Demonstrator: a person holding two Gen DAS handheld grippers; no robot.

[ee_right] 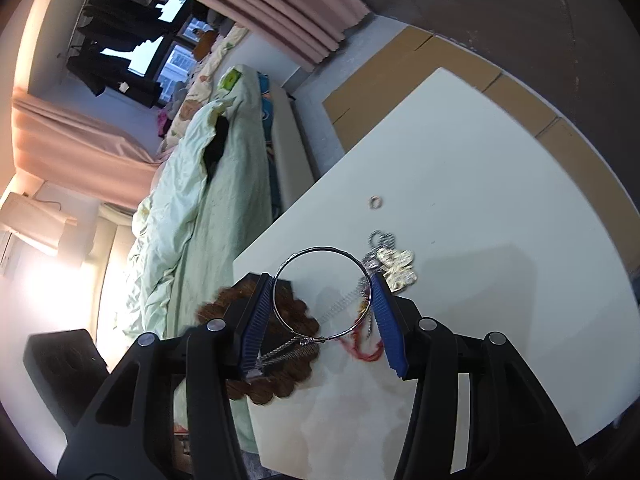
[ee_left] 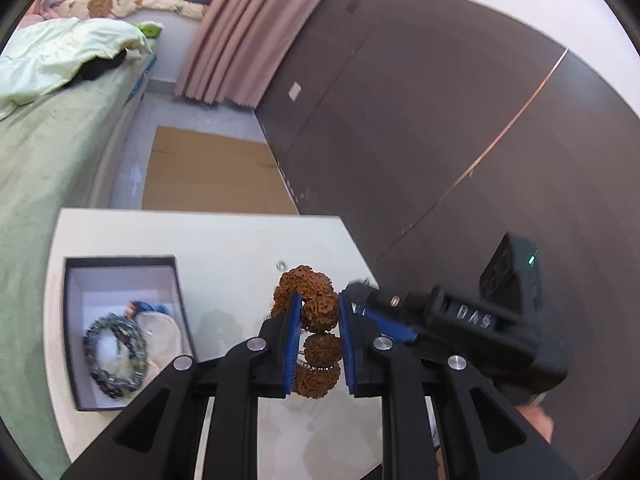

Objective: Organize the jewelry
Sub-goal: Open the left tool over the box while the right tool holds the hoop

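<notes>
At 8 o'clock in the left view, an open box [ee_left: 120, 268] holds a dark bead bracelet [ee_left: 114, 354] and a blurred pouch [ee_left: 160, 326]. The left gripper [ee_left: 319, 344] pinches a brown seed bracelet [ee_left: 314, 312]; its lower beads are hidden. The right gripper [ee_right: 322, 322] clamps a hoop [ee_right: 320, 294] above the table [ee_right: 480, 184], with a charm [ee_right: 396, 266] at 2 o'clock.

My white worktop [ee_left: 224, 240] stands beside a green-sheeted bed [ee_left: 48, 152]; pink curtains [ee_left: 236, 32], dark wall panelling [ee_left: 420, 120], cardboard [ee_left: 212, 172] on floor.

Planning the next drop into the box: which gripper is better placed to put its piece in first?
Left. The left gripper is shut on the brown bead bracelet, with the open box just beside it.
</notes>
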